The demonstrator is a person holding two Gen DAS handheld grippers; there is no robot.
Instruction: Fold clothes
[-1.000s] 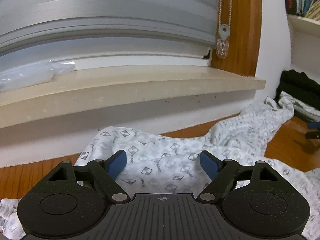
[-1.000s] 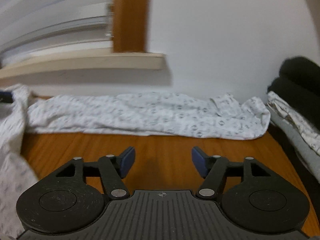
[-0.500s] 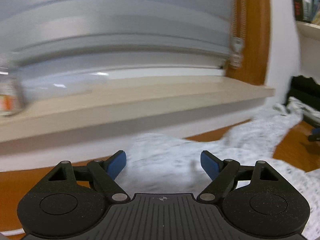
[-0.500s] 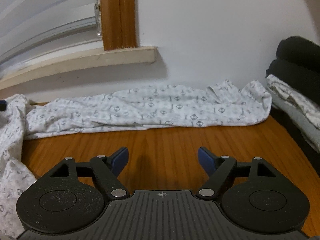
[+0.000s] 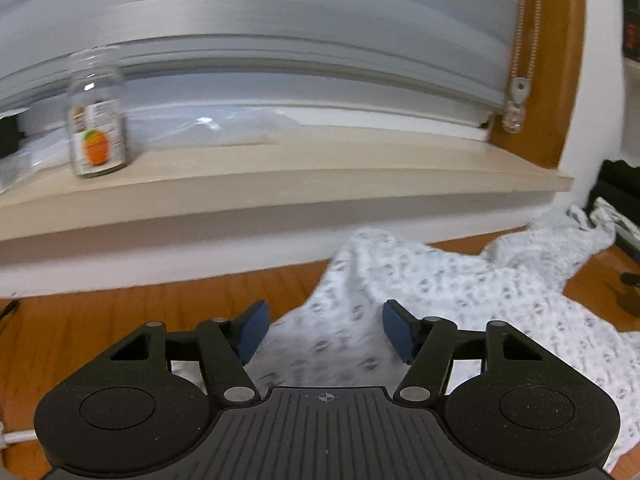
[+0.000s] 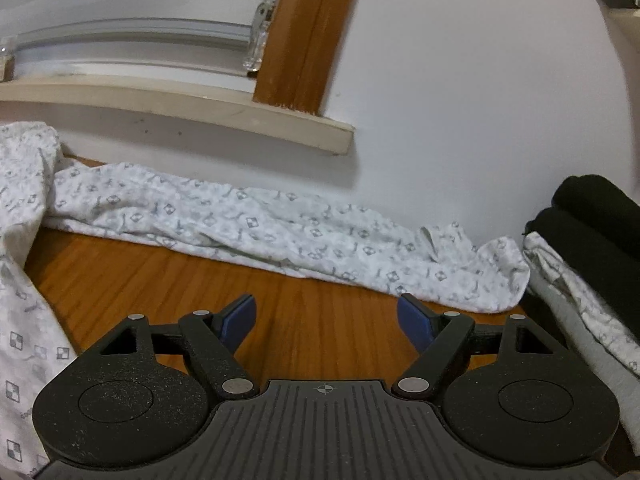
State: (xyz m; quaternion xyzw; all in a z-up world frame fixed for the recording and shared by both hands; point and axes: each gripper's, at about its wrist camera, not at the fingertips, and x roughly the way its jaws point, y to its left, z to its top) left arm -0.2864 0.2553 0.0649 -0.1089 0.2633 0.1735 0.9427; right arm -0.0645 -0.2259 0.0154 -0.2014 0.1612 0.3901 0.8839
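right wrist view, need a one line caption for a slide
Open right gripper above bare wooden table, patterned white garment strung along the wall, folded clothes stack at right.

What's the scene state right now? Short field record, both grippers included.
surface: wooden table
garment: white patterned garment, unfolded, rumpled, one part stretched along the wall
left gripper: open, jaws have just been closing, garment fabric lies between them but is not pinched
right gripper: open, over bare wood, nothing between the jaws
stack: folded clothes at the right, dark pieces on top
sill: windowsill with a clear jar, orange on its label
fold: not started
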